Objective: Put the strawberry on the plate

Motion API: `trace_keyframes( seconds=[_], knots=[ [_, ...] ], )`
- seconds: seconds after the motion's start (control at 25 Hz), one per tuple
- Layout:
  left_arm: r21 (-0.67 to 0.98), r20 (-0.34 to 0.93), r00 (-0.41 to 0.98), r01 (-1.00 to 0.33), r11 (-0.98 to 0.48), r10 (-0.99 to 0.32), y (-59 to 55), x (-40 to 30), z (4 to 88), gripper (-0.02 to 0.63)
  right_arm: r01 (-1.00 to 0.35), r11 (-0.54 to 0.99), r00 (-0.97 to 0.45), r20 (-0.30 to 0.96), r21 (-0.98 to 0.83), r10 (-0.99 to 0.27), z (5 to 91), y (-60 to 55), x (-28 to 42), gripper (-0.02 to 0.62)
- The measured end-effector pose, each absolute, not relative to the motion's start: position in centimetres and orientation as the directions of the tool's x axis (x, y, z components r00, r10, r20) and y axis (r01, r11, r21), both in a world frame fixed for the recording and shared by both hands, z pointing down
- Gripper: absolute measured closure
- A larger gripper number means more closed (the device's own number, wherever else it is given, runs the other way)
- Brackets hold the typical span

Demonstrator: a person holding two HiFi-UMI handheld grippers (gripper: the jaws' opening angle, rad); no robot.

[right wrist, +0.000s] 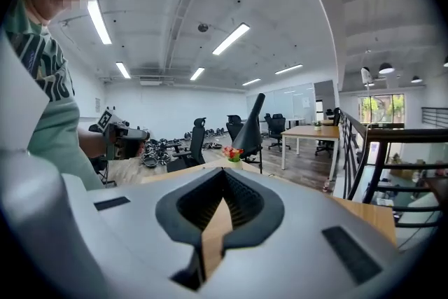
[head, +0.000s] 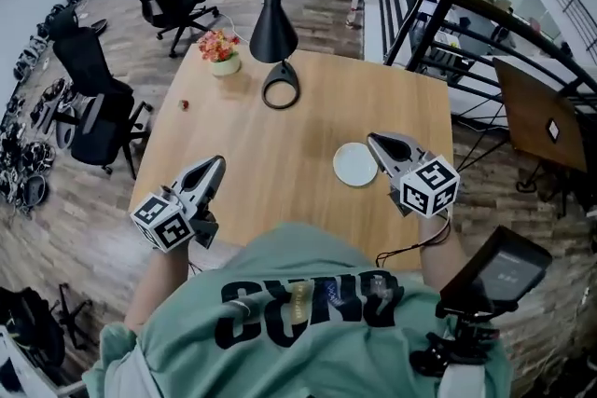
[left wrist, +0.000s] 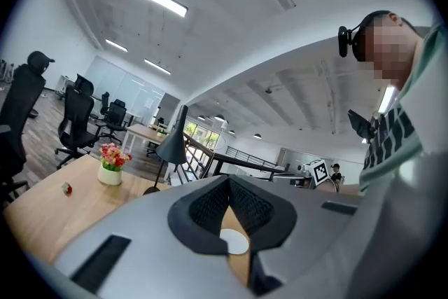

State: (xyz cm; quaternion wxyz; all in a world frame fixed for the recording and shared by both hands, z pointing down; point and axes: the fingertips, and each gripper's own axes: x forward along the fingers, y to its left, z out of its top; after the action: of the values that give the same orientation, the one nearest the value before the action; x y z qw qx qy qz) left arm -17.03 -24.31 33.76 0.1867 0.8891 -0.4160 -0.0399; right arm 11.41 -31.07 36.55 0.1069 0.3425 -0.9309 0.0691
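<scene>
A small red strawberry [head: 184, 104] lies on the wooden table [head: 280, 154] at its left edge, also seen far left in the left gripper view [left wrist: 67, 188]. A round white plate [head: 355, 164] sits at the table's right front; a part of the plate [left wrist: 234, 242] shows through the gap low between the left jaws. My left gripper [head: 221, 160] hovers at the near left corner, shut and empty [left wrist: 229, 180], well short of the strawberry. My right gripper [head: 371, 137] hangs just right of the plate, shut with nothing in it [right wrist: 224, 173].
A black cone lamp [head: 273, 23] with a ring base [head: 281, 91] stands at the table's far middle. A white pot of flowers [head: 222, 53] sits left of it, beyond the strawberry. Black office chairs [head: 93, 98] stand left of the table, a black railing [head: 438, 14] to the right.
</scene>
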Motion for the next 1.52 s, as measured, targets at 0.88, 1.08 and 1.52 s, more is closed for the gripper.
trace_keyframes(
  seconds=[0.88,1.08,1.52],
  knots=[
    [0.437,0.129,0.654,-0.712,-0.550,-0.745,-30.9,-18.4,38.8,0.604,-0.658,0.746,-0.735,0.298,-0.099,-0.609,38.2,-31.2,10.7,0.589],
    [0.383,0.164,0.597,-0.772,-0.507,-0.785,-32.9,-21.0,39.3,0.604,-0.676,0.727,-0.727,0.266,-0.119,-0.633,38.2,-31.7,11.8,0.589],
    [0.259,0.393,0.394,-0.914,-0.311,-0.831,-40.8,-30.7,47.2,0.604,-0.664,0.728,-0.747,0.192,-0.172,-0.636,38.5,-34.9,9.4,0.589]
  ],
)
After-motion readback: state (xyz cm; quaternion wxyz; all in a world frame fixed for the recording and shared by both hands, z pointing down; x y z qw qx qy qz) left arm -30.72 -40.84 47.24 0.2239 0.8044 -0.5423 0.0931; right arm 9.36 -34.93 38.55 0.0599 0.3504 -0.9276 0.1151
